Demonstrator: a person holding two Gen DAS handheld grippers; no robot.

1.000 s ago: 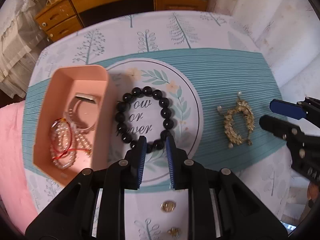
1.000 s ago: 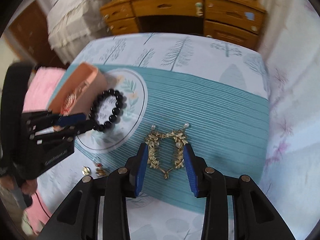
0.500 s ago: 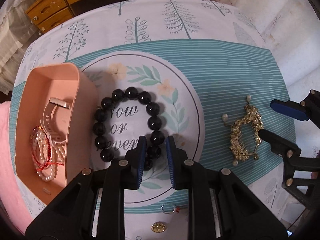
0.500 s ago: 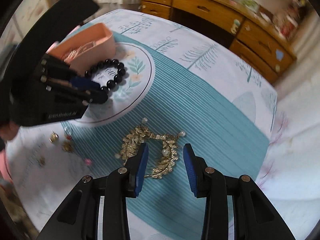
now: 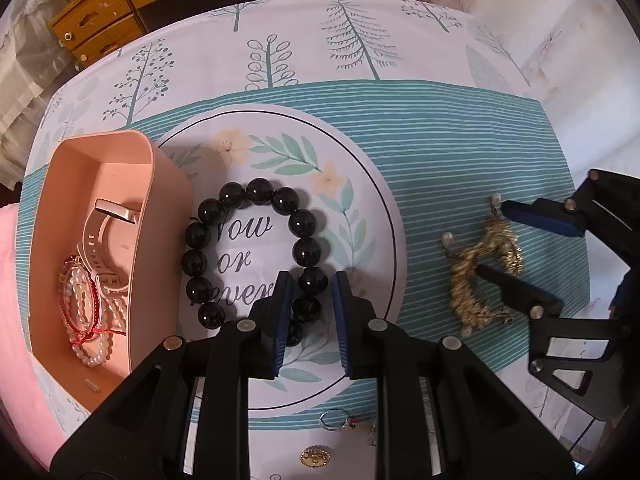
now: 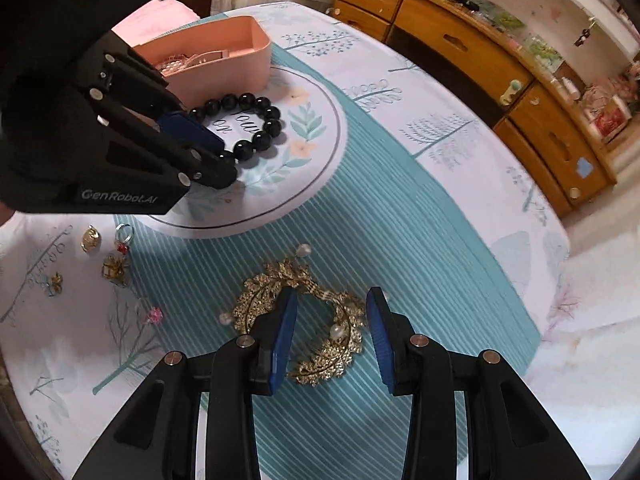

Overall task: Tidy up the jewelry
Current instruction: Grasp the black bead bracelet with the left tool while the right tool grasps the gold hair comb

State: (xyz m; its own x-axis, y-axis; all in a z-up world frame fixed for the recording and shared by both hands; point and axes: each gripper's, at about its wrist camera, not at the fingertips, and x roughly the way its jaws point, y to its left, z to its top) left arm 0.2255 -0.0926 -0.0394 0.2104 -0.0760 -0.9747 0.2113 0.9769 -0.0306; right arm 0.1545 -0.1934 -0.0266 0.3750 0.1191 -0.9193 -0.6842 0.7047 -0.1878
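Left wrist view: your left gripper (image 5: pixel 311 285) has its fingers apart, straddling the near-right beads of the black bead bracelet (image 5: pixel 252 258), which lies on the tablecloth (image 5: pixel 440 140) just right of the pink box (image 5: pixel 148 240). Right wrist view: your right gripper (image 6: pixel 331 308) is spread around the right arm of the gold leaf hairpiece (image 6: pixel 304 320), not clamped.
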